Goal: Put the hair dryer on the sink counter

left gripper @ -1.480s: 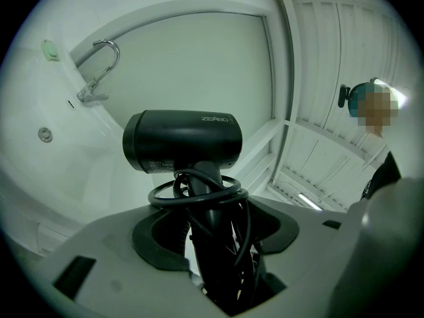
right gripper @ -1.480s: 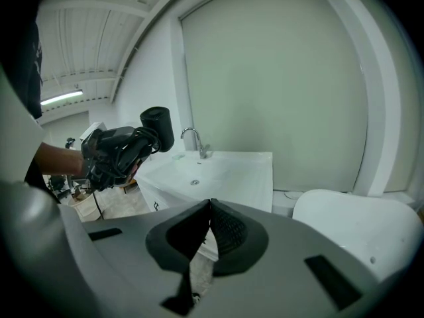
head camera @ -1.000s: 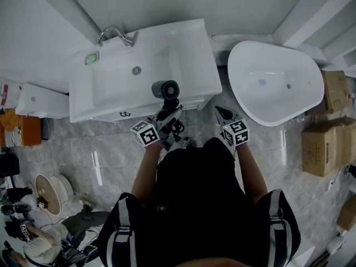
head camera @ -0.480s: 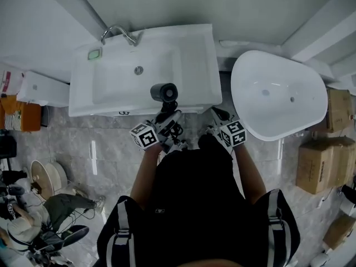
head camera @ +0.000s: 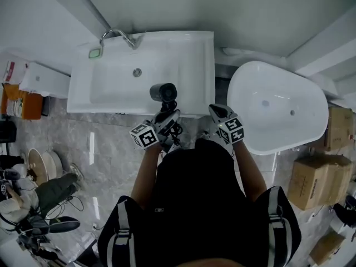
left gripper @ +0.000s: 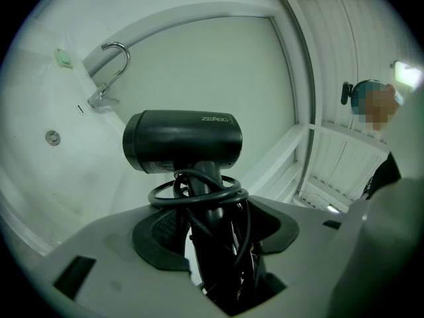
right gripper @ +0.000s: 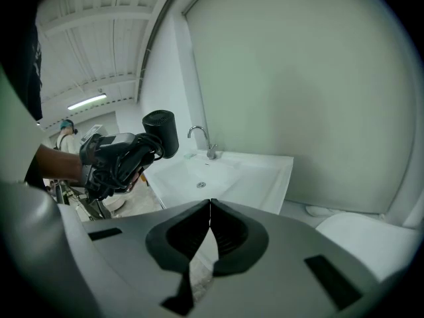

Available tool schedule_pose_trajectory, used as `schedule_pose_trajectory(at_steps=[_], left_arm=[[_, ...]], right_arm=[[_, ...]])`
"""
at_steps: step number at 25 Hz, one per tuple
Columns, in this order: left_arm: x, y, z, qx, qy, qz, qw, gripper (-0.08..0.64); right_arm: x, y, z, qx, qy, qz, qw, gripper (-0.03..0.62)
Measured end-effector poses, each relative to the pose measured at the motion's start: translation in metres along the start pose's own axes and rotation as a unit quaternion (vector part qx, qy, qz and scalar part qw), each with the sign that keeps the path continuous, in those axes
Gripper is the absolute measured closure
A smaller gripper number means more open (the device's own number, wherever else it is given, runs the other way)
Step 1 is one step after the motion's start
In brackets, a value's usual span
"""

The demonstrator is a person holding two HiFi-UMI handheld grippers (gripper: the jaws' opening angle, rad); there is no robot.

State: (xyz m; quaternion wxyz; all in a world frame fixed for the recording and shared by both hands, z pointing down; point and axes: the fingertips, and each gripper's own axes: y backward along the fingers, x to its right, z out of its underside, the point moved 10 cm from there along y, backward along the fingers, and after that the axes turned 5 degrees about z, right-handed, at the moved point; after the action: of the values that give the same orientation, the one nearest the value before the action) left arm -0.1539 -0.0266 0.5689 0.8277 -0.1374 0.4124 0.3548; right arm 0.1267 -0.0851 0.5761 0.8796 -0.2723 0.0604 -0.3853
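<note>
Left gripper view, lower center of the frame: we see the left tool (left gripper: 211, 240) clamped on the handle of the black hair dryer (left gripper: 182, 141), with its cord (left gripper: 199, 194) looped round the handle. We judge the dryer to be held in the air near the front edge of the counter (head camera: 198, 60), not yet set down or released. The right tool (right gripper: 209, 211) has its jaws together, empty. The barrel lettering looks like "ZEPEO", though we are unsure; the smaller label below it is unreadable.

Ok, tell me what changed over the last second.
Little. The right claw, shut and empty, edged forward to the front right corner of the sink counter. The left claw stayed shut on the hair dryer, held above the counter's front edge and not yet set down.
</note>
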Motion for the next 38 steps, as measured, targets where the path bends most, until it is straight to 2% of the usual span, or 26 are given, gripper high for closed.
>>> schedule_pose_trajectory(at_steps=[6, 13, 18, 24, 38], left_arm=[[0.001, -0.02, 0.003, 0.014, -0.004, -0.034, 0.9993, 0.319], [-0.002, -0.036, 0.012, 0.042, 0.002, -0.053, 0.9977, 0.32], [-0.003, -0.042, 0.016, 0.039, 0.0, -0.064, 0.9972, 0.32], [-0.014, -0.053, 0.017, 0.008, 0.02, -0.07, 0.9973, 0.319], [-0.063, -0.108, 0.004, -0.066, 0.036, -0.035, 0.9966, 0.32]], right_arm=[[0.03, -0.009, -0.007, -0.01, 0.011, -0.032, 0.999, 0.534], [0.051, -0.013, -0.008, -0.015, 0.029, -0.063, 0.998, 0.534], [0.058, -0.013, -0.005, -0.022, 0.039, -0.072, 0.996, 0.534], [0.062, -0.012, -0.001, -0.035, 0.032, -0.061, 0.997, 0.534], [0.086, -0.016, -0.015, -0.036, 0.003, 0.0, 0.999, 0.534]])
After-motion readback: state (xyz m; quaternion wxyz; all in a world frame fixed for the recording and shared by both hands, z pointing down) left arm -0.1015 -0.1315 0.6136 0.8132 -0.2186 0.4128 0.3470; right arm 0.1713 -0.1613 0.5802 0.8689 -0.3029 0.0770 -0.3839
